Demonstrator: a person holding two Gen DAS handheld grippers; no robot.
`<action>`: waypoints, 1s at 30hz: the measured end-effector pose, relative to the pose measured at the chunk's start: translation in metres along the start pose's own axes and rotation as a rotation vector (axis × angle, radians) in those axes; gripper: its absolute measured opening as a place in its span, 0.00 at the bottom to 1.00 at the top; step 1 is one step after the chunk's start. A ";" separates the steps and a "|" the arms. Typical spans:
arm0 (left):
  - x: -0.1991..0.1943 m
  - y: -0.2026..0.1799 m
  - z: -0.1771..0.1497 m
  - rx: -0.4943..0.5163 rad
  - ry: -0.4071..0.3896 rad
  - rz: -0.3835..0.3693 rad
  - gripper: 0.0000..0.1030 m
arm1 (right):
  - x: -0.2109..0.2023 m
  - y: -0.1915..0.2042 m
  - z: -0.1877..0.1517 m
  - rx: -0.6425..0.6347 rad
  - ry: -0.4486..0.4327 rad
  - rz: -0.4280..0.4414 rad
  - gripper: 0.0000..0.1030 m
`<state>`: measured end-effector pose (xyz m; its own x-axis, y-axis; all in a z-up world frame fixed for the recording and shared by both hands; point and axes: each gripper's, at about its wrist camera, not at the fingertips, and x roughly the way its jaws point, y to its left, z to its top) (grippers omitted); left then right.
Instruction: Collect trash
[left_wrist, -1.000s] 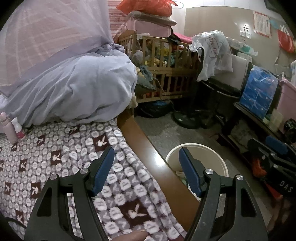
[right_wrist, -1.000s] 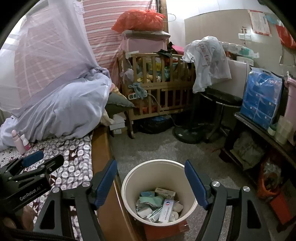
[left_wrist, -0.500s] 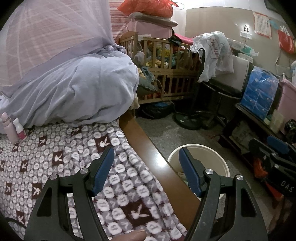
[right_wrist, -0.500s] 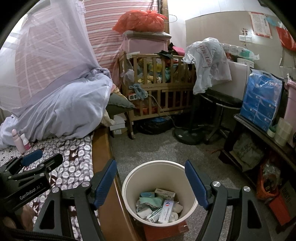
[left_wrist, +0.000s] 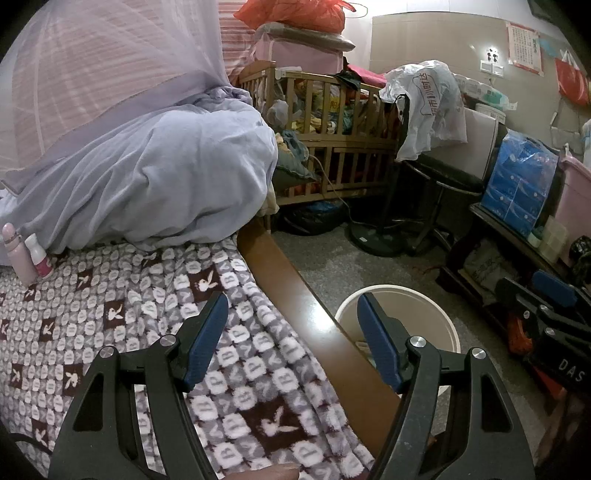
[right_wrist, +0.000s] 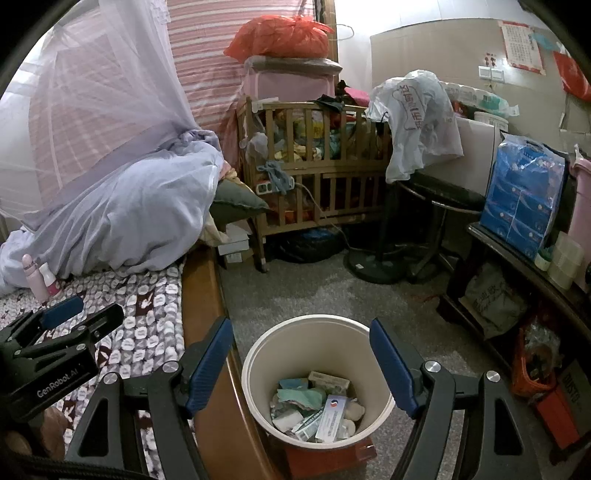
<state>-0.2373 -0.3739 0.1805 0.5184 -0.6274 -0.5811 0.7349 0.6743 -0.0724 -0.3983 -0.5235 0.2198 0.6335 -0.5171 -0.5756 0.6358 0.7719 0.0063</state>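
Observation:
A cream waste bin (right_wrist: 317, 332) stands on the floor beside the bed, holding several bits of trash (right_wrist: 317, 410): small boxes, wrappers and crumpled paper. My right gripper (right_wrist: 301, 326) hovers over the bin, open, with nothing between its blue pads. My left gripper (left_wrist: 291, 302) hangs open and empty over the patterned blanket (left_wrist: 110, 295) and the bed's wooden side rail (left_wrist: 295, 295); the bin's rim (left_wrist: 443, 317) shows just behind its right finger. Each gripper appears at the edge of the other's view.
Two small pink bottles (left_wrist: 27, 254) stand on the blanket by a heap of pale bedding (left_wrist: 147, 184). A cluttered wooden crib (right_wrist: 317, 166), a fan stand (right_wrist: 376, 266) and a low dark shelf (right_wrist: 517, 266) ring the grey floor (right_wrist: 314, 291).

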 end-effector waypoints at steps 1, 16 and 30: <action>0.000 0.000 0.000 0.001 0.000 0.000 0.69 | 0.001 0.000 0.000 0.000 0.002 0.001 0.72; 0.001 0.000 -0.001 0.003 0.004 -0.002 0.69 | 0.004 -0.003 -0.001 -0.002 0.009 -0.001 0.73; 0.003 -0.001 -0.002 0.002 0.006 0.000 0.69 | 0.005 -0.009 -0.006 0.000 0.016 -0.003 0.73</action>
<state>-0.2373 -0.3753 0.1773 0.5156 -0.6250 -0.5861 0.7359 0.6734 -0.0707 -0.4030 -0.5307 0.2118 0.6243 -0.5139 -0.5883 0.6381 0.7699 0.0047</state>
